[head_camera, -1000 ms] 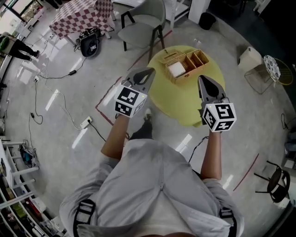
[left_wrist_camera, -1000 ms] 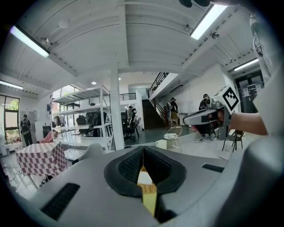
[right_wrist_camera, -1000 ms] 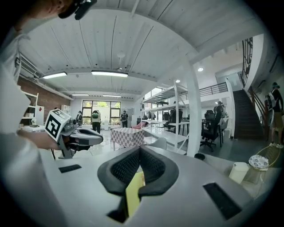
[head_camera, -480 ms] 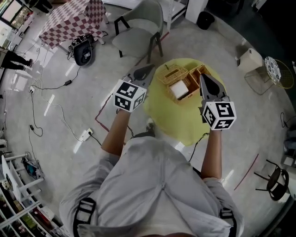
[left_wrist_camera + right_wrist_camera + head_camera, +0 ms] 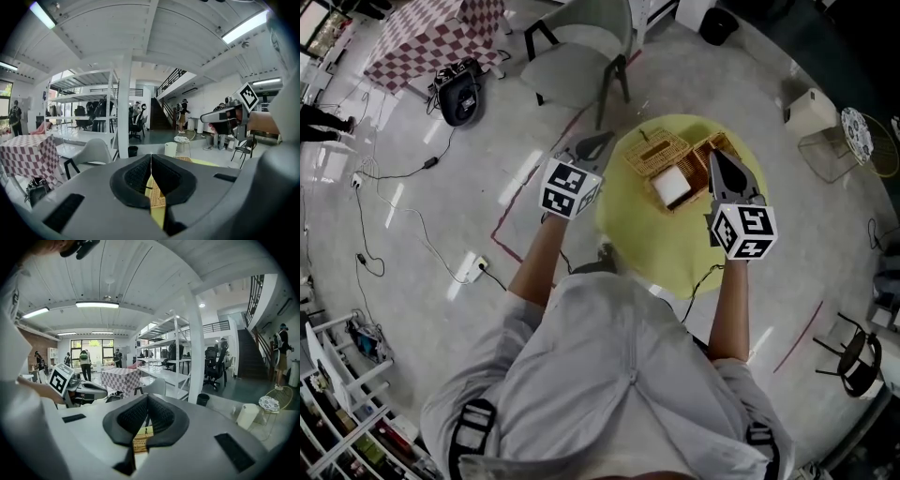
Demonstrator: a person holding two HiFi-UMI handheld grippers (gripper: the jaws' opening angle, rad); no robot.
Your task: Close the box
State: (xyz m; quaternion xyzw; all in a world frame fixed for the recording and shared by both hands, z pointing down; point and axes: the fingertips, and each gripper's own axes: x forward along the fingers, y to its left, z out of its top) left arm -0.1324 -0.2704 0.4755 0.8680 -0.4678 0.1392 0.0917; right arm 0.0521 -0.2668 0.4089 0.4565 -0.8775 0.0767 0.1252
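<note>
An open wicker box (image 5: 710, 155) stands on a round yellow table (image 5: 647, 239) in the head view. Its lid (image 5: 652, 154) lies folded back to the left, and a white block (image 5: 672, 187) sits in one compartment. My left gripper (image 5: 598, 142) hovers at the table's left edge beside the lid, jaws shut and empty. My right gripper (image 5: 715, 157) hangs over the box's right side, also shut and empty. In the left gripper view the shut jaws (image 5: 151, 159) show wicker below them. The right gripper view (image 5: 147, 401) shows the same.
A grey chair (image 5: 581, 56) stands behind the table. A checkered table (image 5: 422, 33) and a black bag (image 5: 455, 89) are at far left. Cables and a power strip (image 5: 473, 267) lie on the floor at left. A black chair (image 5: 853, 356) is at right.
The table and box have drawn closer under both grippers. The right gripper now overlaps the box's right side, and the left sits beside the lid. Both stay shut.
</note>
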